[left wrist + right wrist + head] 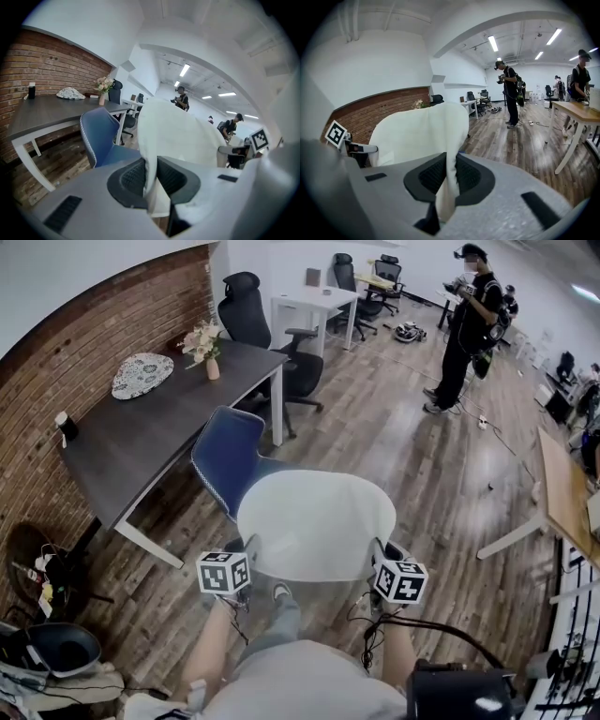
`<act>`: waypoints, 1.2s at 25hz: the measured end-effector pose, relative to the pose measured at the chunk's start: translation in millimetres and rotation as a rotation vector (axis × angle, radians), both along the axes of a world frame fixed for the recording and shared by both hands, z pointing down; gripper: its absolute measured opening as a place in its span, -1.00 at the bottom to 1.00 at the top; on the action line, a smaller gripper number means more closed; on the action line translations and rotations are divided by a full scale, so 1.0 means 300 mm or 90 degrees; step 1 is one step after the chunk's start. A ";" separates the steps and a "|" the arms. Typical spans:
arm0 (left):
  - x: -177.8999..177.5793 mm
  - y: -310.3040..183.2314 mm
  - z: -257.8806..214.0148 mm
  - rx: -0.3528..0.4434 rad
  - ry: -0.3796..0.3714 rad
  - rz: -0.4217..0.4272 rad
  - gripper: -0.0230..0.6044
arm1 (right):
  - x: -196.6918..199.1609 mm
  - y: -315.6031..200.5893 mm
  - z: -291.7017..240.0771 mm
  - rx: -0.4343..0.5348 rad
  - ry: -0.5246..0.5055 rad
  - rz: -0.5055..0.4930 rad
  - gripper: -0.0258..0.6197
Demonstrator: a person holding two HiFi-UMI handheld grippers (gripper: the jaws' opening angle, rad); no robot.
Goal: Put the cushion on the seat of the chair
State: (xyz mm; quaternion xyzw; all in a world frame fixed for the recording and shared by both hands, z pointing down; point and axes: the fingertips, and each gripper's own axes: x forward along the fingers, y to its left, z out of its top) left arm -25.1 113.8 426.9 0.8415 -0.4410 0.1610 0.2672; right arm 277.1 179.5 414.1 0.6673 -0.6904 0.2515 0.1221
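A white cushion hangs flat between my two grippers, above the floor and just in front of the blue chair. My left gripper is shut on the cushion's near left corner, the fabric pinched between its dark pads. My right gripper is shut on the near right corner, with white fabric squeezed between its pads. The cushion covers most of the blue chair's seat from the head view; the backrest and part of the seat show in the left gripper view.
A dark desk with a patterned plate and flower vase stands left of the chair by the brick wall. A black office chair sits behind. A person stands at the back; a wooden table is at right.
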 end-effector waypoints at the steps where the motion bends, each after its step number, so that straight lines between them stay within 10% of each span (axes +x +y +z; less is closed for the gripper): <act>1: 0.006 -0.037 -0.002 0.000 0.001 0.002 -0.77 | 0.004 -0.038 -0.004 0.001 -0.001 0.000 -0.78; 19: 0.015 -0.679 0.020 -0.013 0.019 -0.007 -0.77 | 0.007 -0.705 -0.021 -0.011 0.015 -0.013 -0.78; 30: -0.035 -0.781 0.129 -0.067 0.033 -0.036 -0.77 | -0.037 -0.854 0.055 -0.061 0.023 -0.038 -0.78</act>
